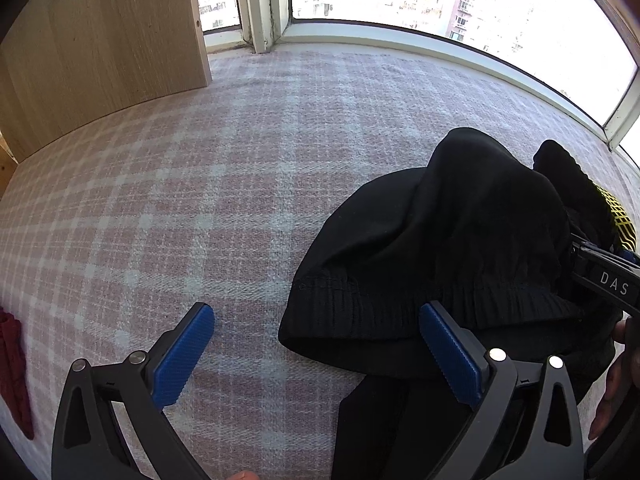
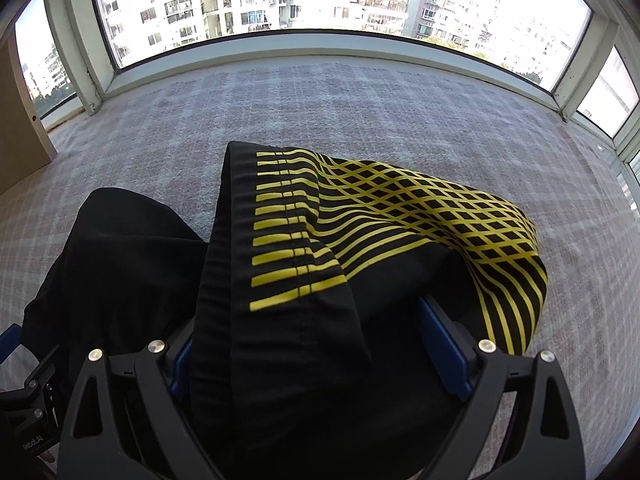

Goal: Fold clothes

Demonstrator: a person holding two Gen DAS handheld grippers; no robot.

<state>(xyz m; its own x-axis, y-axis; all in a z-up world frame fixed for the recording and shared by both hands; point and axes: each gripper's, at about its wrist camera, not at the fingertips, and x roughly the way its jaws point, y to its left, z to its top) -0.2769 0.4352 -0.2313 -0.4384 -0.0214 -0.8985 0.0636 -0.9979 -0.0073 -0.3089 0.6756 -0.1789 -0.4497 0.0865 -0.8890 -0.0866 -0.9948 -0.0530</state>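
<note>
A black garment (image 1: 448,248) with a ribbed waistband lies bunched on the pink plaid surface (image 1: 224,208). My left gripper (image 1: 316,352) is open; its right pad sits over the waistband edge, its left pad over bare cloth. In the right wrist view the same garment (image 2: 288,320) shows a yellow grid pattern and drapes between and over my right gripper (image 2: 320,356), whose jaws stand wide apart with fabric between them. The right gripper's body also shows in the left wrist view (image 1: 608,280) at the far right.
A wooden panel (image 1: 100,52) stands at the back left. Windows with a white sill (image 2: 320,52) run along the far edge. A dark red cloth (image 1: 12,364) lies at the left edge. Plaid surface (image 2: 360,120) stretches beyond the garment.
</note>
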